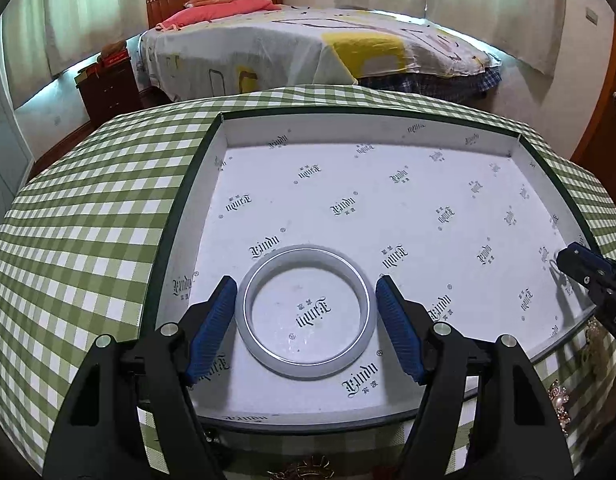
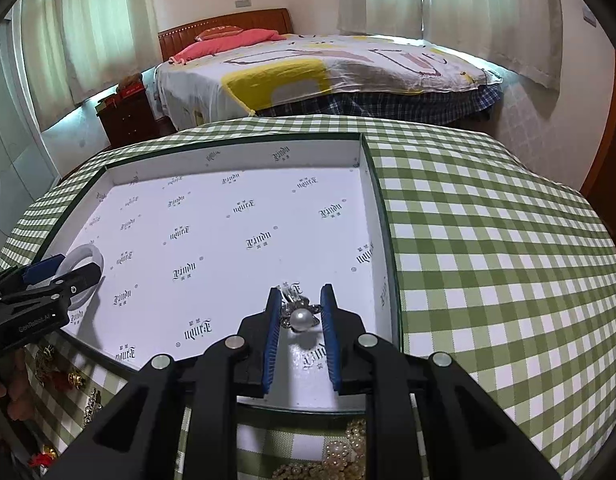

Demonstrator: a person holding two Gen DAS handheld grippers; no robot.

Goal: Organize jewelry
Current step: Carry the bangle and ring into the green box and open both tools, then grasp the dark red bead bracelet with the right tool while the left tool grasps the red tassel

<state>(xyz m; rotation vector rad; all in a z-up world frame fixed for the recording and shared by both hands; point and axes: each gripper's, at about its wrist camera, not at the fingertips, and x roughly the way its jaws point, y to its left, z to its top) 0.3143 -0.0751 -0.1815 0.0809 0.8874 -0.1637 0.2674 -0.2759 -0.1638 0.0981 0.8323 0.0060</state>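
Note:
A white bangle (image 1: 305,312) lies flat on the floor of a shallow white-lined box (image 1: 372,128), near its front left corner. My left gripper (image 1: 305,286) is open, its blue pads on either side of the bangle and apart from it. The bangle also shows in the right wrist view (image 2: 92,259). My right gripper (image 2: 299,294) is shut on a silver pearl brooch (image 2: 300,317), just above the box floor near the front right wall (image 2: 382,216). Its tip shows in the left wrist view (image 1: 580,260).
The box sits on a green checked tablecloth (image 2: 488,240). Loose jewelry lies in front of the box: pearl pieces (image 2: 348,456), gold and red pieces (image 2: 63,372), a pearl ornament (image 1: 560,400). A bed (image 1: 287,48) stands beyond the table.

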